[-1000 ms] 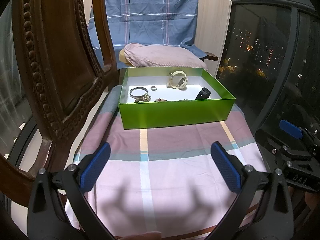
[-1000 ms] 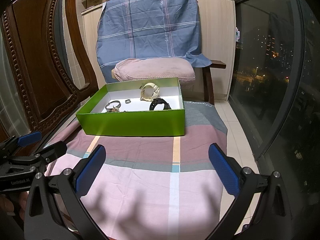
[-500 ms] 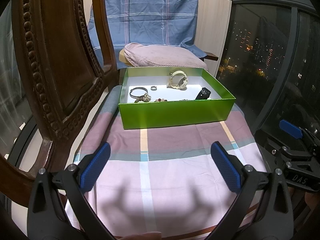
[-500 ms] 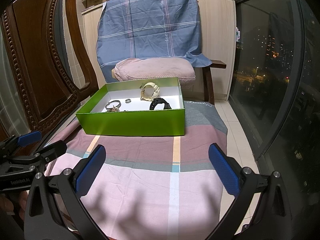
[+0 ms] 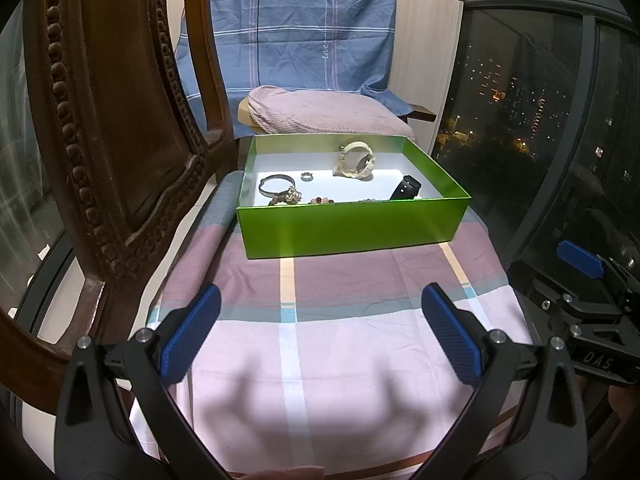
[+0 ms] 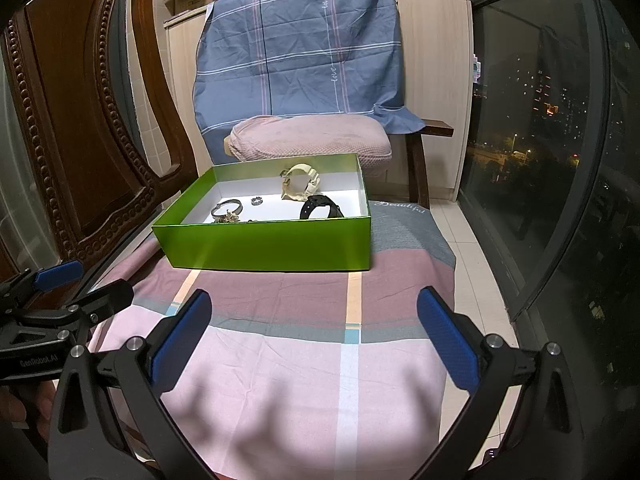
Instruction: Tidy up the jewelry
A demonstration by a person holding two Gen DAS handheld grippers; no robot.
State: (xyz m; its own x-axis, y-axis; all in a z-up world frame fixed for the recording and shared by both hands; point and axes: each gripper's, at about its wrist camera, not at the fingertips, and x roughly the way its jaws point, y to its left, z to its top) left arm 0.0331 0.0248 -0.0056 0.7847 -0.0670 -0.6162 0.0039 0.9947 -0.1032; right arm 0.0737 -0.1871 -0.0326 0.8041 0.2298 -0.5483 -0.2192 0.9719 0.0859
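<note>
Both my left gripper [image 5: 320, 332] and right gripper [image 6: 314, 330] sit spread wide and empty, near side of the cloth. Jewelry's all in the green box [image 5: 352, 228] farther back; I'd come over the wall, grab the black watch [image 6: 321, 207] by its band.

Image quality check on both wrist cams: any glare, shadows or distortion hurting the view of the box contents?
Left wrist: the green box has a bright white floor, almost blown out behind the cream watch; gripper shadows fall on the plaid cloth; the chair back bows from fisheye. Right wrist: same floor glare, the black watch reads clearly; the window is dark with city lights.
</note>
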